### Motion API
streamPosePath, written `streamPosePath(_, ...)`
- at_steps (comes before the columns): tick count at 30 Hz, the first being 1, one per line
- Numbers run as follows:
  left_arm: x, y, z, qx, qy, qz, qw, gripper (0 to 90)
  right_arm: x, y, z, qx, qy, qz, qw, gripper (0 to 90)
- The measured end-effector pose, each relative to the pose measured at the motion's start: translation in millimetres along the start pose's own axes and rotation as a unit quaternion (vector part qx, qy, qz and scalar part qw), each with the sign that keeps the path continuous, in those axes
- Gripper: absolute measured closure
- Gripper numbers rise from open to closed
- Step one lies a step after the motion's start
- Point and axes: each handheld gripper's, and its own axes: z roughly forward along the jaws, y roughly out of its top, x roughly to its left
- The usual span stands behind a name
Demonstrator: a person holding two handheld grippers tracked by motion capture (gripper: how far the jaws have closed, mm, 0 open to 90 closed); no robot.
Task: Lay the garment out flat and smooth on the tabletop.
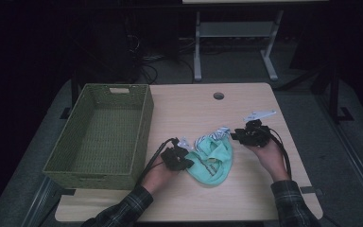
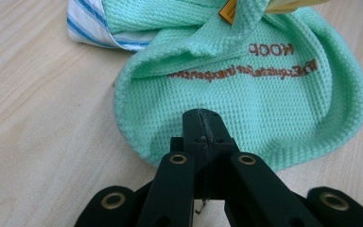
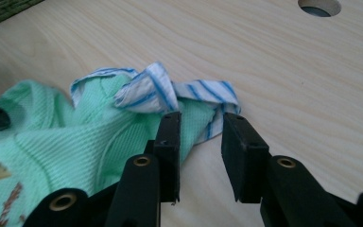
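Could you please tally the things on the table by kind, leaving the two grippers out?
Cloths: 2, a green cloth and a white cloth with blue stripes bunched together.
Baskets: 1, a green woven basket.
White paper tags: 1, a white tag near the table's right edge.
Total: 4

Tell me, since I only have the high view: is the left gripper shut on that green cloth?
Observer: The left gripper has its jaws shut, tips against the green cloth. I can't tell whether fabric is pinched.
Operator: And the other one?
Observer: The right gripper is open. A corner of the striped cloth lies just ahead of the gap, and the pads aren't pressing on it.
Operator: Any markings on the green one?
Observer: Brown lettering, plus an orange tag.
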Motion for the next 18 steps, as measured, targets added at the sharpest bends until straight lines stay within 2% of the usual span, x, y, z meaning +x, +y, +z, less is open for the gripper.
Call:
streamPosePath(6, 1.4, 1.0, -0.7, 0.008, -0.001, 0.007, 0.9999, 89.7, -4.8, 4.8, 14.7, 0.006, 0.010, 0.012, 0.9999, 69.1)
streamPosePath(11, 1.7, 1.1, -0.5, 0.008, -0.002, 0.007, 0.9999, 89.7, -8.6, 6.1, 34.0, 0.022, 0.018, 0.023, 0.9994, 69.0)
streamPosePath(18, 0.3, 1.5, -0.2, 0.009, -0.001, 0.006, 0.9999, 89.7, -6.3, 2.0, 56.8, 0.041, 0.030, 0.029, 0.9983, 69.2)
